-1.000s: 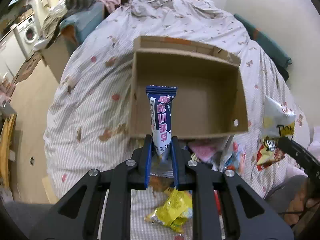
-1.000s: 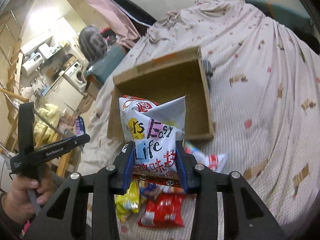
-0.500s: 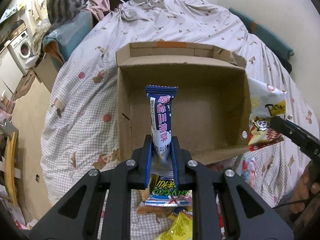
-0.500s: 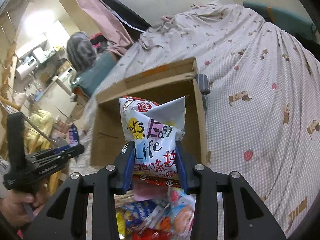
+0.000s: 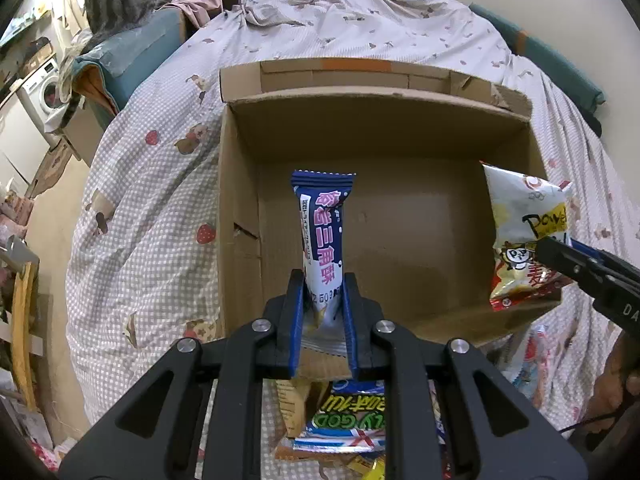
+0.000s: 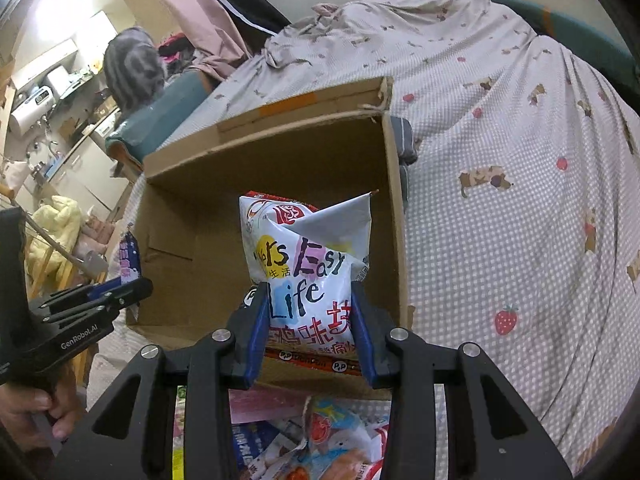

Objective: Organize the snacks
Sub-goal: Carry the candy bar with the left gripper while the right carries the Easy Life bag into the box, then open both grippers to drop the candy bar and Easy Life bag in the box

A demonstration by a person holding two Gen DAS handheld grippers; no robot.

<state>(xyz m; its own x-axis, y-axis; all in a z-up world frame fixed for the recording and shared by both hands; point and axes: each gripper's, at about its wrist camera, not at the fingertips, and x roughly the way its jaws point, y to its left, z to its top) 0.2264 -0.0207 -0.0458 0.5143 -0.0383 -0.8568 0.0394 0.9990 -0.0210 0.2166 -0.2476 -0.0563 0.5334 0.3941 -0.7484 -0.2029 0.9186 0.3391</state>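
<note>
Left hand-held gripper (image 5: 322,312): its jaws are clamped on the lower part of a narrow blue snack packet (image 5: 322,236), which stands upright between them.
Blue snack packet: it is above the near left part of the cardboard box (image 5: 240,208), just over the near wall.
Cardboard box: it is open on top and sits on the bed (image 5: 152,200) in front of both grippers; its brown floor shows bare.
Loose snacks (image 5: 348,424): they lie on the bed below the left hand-held gripper, before the near wall of the box.
Right hand-held gripper (image 6: 310,320): its jaws are clamped on both sides of a white chip bag (image 6: 308,264) with red and yellow print.
White chip bag: it is upright, above the near right part of the box, near the right wall.
Bed: checked cover with small strawberry and animal prints, around the box.
</note>
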